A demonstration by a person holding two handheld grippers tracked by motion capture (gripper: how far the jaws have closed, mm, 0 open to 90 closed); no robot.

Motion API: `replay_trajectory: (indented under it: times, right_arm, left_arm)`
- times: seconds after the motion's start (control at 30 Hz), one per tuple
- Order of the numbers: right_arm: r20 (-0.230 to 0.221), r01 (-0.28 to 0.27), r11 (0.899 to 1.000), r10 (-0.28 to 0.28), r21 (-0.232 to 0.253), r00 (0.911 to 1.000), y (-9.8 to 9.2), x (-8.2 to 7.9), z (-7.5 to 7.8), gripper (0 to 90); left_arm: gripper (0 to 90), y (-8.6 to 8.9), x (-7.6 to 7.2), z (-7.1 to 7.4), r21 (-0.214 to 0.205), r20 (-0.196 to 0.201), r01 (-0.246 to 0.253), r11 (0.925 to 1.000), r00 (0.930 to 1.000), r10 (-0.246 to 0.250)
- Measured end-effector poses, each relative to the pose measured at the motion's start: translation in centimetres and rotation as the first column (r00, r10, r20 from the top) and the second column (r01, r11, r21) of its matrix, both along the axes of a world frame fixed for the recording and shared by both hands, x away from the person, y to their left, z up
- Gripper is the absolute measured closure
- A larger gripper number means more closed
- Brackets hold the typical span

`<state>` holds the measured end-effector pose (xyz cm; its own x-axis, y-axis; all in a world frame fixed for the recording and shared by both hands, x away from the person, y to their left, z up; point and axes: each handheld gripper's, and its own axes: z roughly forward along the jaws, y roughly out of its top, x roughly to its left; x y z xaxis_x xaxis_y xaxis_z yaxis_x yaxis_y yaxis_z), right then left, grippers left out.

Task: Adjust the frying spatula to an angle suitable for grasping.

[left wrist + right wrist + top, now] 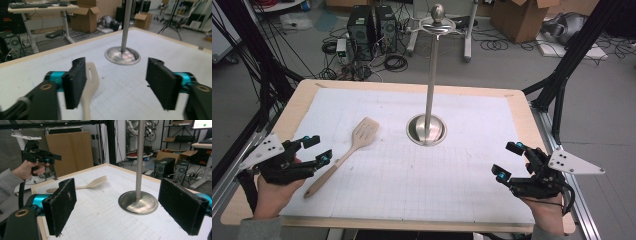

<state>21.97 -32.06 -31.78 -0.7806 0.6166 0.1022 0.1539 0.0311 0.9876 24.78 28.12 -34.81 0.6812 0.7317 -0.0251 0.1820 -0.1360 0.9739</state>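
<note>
Currently —
Left gripper (318,149): spread, nothing pinched, beside the wooden spatula (346,153), likely to grasp it.
Right gripper (508,160): spread, empty, waiting near right.

A tall steel stand (427,131) is rising from its round base mid-table, sitting on the white gridded mat (412,170). Beyond the table, two computer towers (371,31) and a cardboard box (522,17) are sitting among tangled cables.
</note>
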Motion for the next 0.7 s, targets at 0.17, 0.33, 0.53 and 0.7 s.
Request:
replay_trajectory:
  times: [0.17, 0.33, 0.53, 0.7]
  right_arm:
    - [0.001, -0.003, 1.0, 0.003, -0.005, 1.0, 0.2, 0.0, 0.0, 14.1]
    - [-0.004, -0.007, 1.0, 0.007, -0.008, 1.0, 0.3, 0.0, 0.0, 14.1]
    - [-0.006, -0.011, 1.0, 0.011, -0.013, 0.9999, 0.4, 0.2, -0.2, 14.1]
    - [-0.016, -0.015, 1.0, 0.015, -0.024, 0.9998, 0.6, 0.3, -0.3, 14.1]
  left_arm:
    - [49.0, -0.5, 0.0, -0.8, 0.05, 0.001, -0.009, 0.9987, 1.0, 0.008]
    - [62.5, -0.4, 0.4, -1.6, 0.082, -0.03, -0.042, 0.9957, 0.9986, 0.044]
    - [80.4, 0.3, 0.8, -2.8, 0.102, -0.056, -0.069, 0.9924, 0.9956, 0.075]
    - [89.1, 1.1, 1.2, -4.0, 0.118, -0.08, -0.065, 0.9909, 0.994, 0.075]
